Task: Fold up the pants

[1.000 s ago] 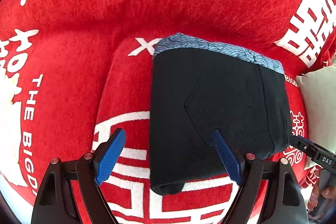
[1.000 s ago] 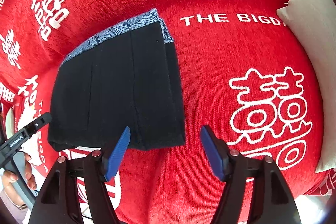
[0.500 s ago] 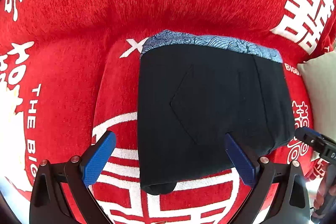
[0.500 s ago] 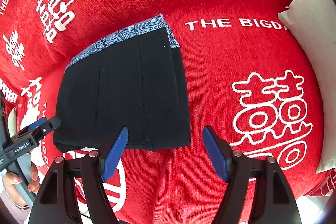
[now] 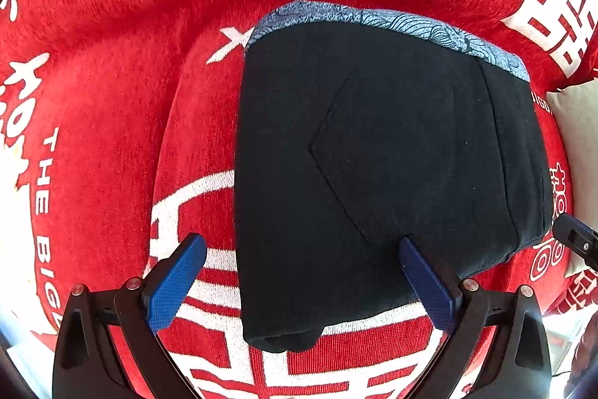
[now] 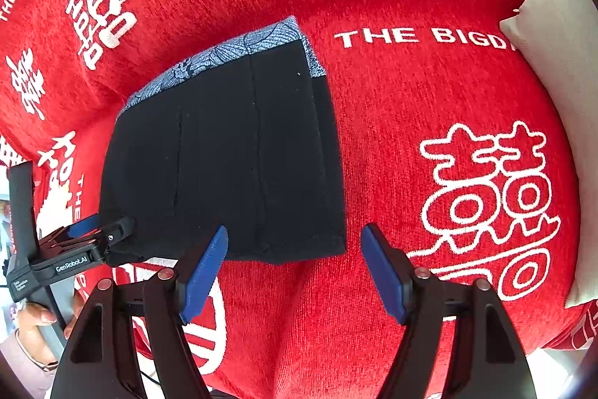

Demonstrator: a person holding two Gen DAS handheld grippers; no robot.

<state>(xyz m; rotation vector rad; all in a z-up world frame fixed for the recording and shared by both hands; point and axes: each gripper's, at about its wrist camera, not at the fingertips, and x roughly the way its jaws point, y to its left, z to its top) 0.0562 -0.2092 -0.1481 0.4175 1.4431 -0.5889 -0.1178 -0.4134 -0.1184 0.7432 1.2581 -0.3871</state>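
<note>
Black cotton pants with blue patterned waistband (image 5: 388, 156), folded into compact rectangle, flat on red plush blanket with white lettering (image 5: 112, 100). Looks like fold is near done.

Left claw (image 5: 299, 283): wide open, empty, straddling near-left corner of the bundle. Right claw (image 6: 293, 268): wide open, empty, at near-right corner, one finger over fabric, one over blanket.

Risks, as judgement:
- Thick rolled edge at near-left corner; pinching only the top layer would peel the stack open.
- Plush blanket soft and uneven; low pinch could snag pile along with fabric.
- Uneven lift between claws would skew the fold.

View differences:
- Left view only: diamond pocket stitching, bulged rolled corner.
- Right view only: stacked right-side layers, white cushion (image 6: 560, 62), left claw seen from outside touching bundle's edge.
</note>
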